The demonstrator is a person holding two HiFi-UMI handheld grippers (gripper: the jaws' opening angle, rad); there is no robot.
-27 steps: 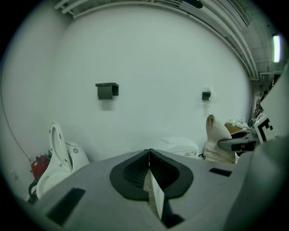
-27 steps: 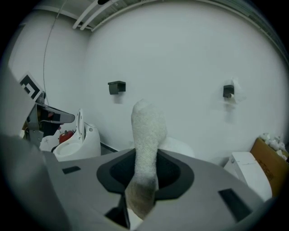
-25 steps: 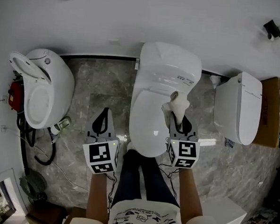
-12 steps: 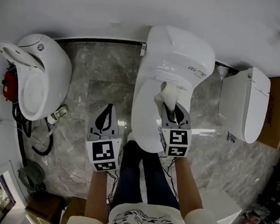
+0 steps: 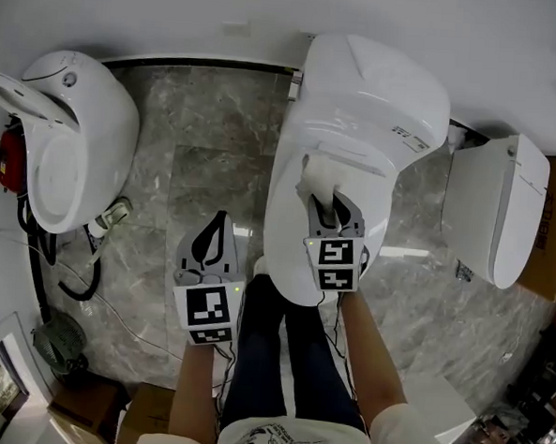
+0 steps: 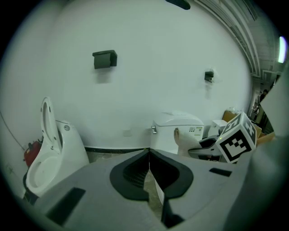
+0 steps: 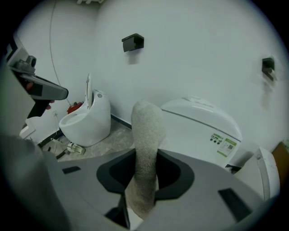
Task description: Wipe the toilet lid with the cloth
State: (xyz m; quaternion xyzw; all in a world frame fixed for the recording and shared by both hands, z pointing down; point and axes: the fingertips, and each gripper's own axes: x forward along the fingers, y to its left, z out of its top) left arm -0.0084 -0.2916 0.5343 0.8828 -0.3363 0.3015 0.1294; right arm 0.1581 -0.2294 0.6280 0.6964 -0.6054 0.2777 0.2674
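Note:
The white toilet lid (image 5: 341, 187) is down on the middle toilet, directly in front of me. A beige cloth (image 5: 320, 182) rests on the lid's middle, near the tank (image 5: 376, 82). My right gripper (image 5: 329, 204) is shut on the cloth, which stands up between its jaws in the right gripper view as a beige cloth (image 7: 146, 149). My left gripper (image 5: 214, 229) hangs over the marble floor left of the toilet, shut with nothing in it. The left gripper view shows the left gripper (image 6: 149, 155), the cloth (image 6: 184, 140) and the tank (image 6: 178, 128).
A second toilet (image 5: 71, 157) with its lid raised stands at the left, with hoses (image 5: 63, 283) on the floor by it. A third toilet (image 5: 494, 220) and a cardboard box (image 5: 554, 233) stand at the right. The person's legs (image 5: 280, 348) are close to the bowl's front.
The right gripper has carried the cloth from the lid's right edge leftward to its middle. The left gripper has stayed about where it was.

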